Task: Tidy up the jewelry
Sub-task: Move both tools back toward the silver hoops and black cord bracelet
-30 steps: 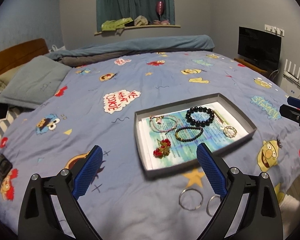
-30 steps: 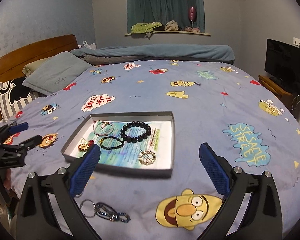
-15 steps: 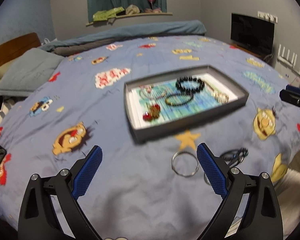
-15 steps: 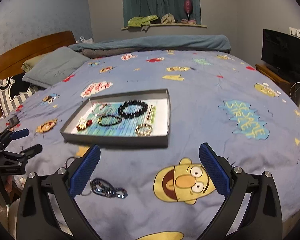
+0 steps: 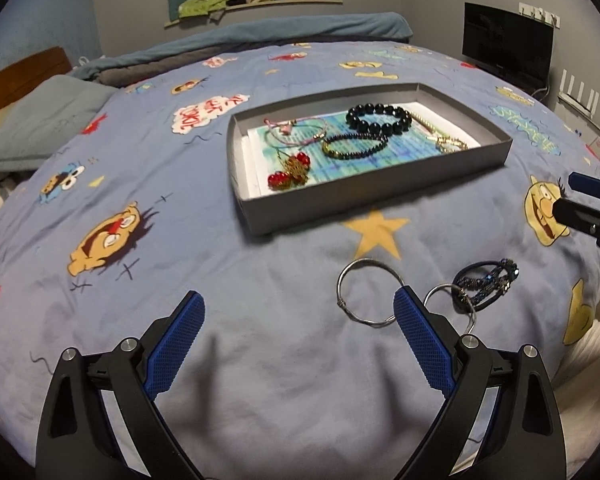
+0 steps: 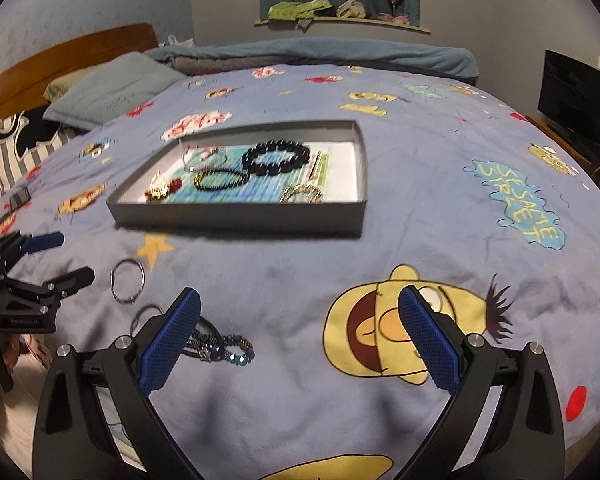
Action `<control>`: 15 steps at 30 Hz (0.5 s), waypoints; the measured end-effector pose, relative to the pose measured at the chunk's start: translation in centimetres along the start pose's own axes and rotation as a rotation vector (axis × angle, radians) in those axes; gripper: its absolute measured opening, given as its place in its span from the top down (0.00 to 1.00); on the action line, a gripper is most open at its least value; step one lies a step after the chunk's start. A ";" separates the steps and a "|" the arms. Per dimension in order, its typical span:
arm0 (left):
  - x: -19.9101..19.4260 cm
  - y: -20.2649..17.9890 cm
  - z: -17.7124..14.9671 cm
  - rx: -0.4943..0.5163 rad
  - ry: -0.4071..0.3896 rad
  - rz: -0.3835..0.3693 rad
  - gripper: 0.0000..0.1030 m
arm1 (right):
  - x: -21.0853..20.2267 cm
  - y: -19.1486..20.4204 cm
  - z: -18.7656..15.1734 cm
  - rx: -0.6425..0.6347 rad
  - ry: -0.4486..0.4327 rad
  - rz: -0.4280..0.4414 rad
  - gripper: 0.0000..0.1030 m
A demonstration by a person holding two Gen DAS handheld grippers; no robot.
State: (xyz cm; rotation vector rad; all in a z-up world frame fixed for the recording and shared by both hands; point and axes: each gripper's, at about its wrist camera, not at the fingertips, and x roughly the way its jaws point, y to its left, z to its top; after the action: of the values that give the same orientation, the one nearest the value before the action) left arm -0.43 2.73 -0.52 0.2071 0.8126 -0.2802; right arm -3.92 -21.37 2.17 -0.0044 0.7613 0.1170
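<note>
In the left wrist view, the left gripper (image 5: 298, 314) gapes wide and empty at lower centre, a silver ring (image 5: 367, 293) lying just right of its gap, touching nothing, with the tray (image 5: 380, 192) above. In the right wrist view, the right gripper (image 6: 300, 312) is equally wide and empty; the dark beaded bracelet (image 6: 220, 348) lies beside its left finger (image 6: 168, 340), so the left gripper seems nearer the ring.

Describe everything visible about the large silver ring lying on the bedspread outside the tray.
The silver ring is a thin, round metal-looking hoop with a small clasp or joint on its near-left edge. It lies flat on the blue cartoon bedspread, nearer the cameras than the grey tray and apart from it, just below a yellow star print. The open left claw has its right finger overlapping the ring's near-right edge in view; contact cannot be told.
</note>
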 end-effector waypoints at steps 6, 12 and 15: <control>1.0 -0.4 -0.3 0.012 0.005 0.002 0.08 | 1.7 0.7 -1.1 -0.023 0.037 0.013 0.05; 1.4 -0.8 -0.4 -0.007 0.001 -0.037 0.09 | 3.1 1.5 -2.3 -0.066 0.073 0.029 0.05; 1.3 -1.3 -0.4 0.020 -0.007 -0.048 0.11 | 3.0 2.0 -2.5 -0.096 0.063 0.039 0.05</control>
State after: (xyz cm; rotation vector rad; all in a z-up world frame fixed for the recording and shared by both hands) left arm -0.29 1.40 -1.90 0.2061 0.8087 -0.3339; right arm -3.75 -19.18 -1.63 -0.0844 0.8186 0.1911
